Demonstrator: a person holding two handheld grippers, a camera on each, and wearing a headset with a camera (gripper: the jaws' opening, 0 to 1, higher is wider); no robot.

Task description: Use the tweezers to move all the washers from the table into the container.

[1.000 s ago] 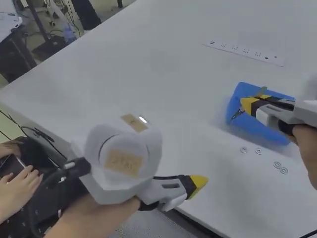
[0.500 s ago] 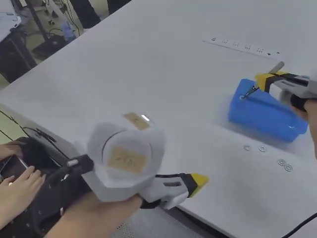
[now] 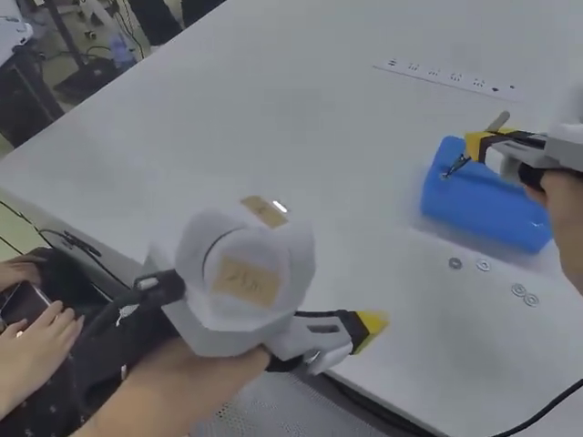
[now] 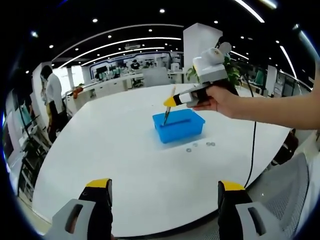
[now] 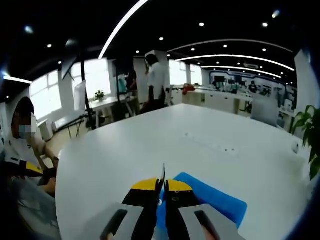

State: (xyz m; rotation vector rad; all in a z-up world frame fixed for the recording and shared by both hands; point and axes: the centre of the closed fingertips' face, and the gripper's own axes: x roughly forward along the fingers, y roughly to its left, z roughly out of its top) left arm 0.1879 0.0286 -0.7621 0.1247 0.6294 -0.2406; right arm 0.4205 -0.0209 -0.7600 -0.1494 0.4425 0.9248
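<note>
Now the right tongs [image 3: 475, 146] are squeezing shut on the tweezers [image 3: 454, 167], holding the tips over the blue container [image 3: 483, 208]; this is looking like the drop-off step. Four washers [image 3: 455, 264] are lying on the tabletop [image 3: 273, 118] just beside it. The left tongs [image 4: 160, 186] are hanging open, holding nothing. Next the tweezers are probably needing to pinch a washer.

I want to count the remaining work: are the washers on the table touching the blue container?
Apart. The head view shows a strip of bare table between the blue container and the four washers; the left gripper view agrees.
</note>
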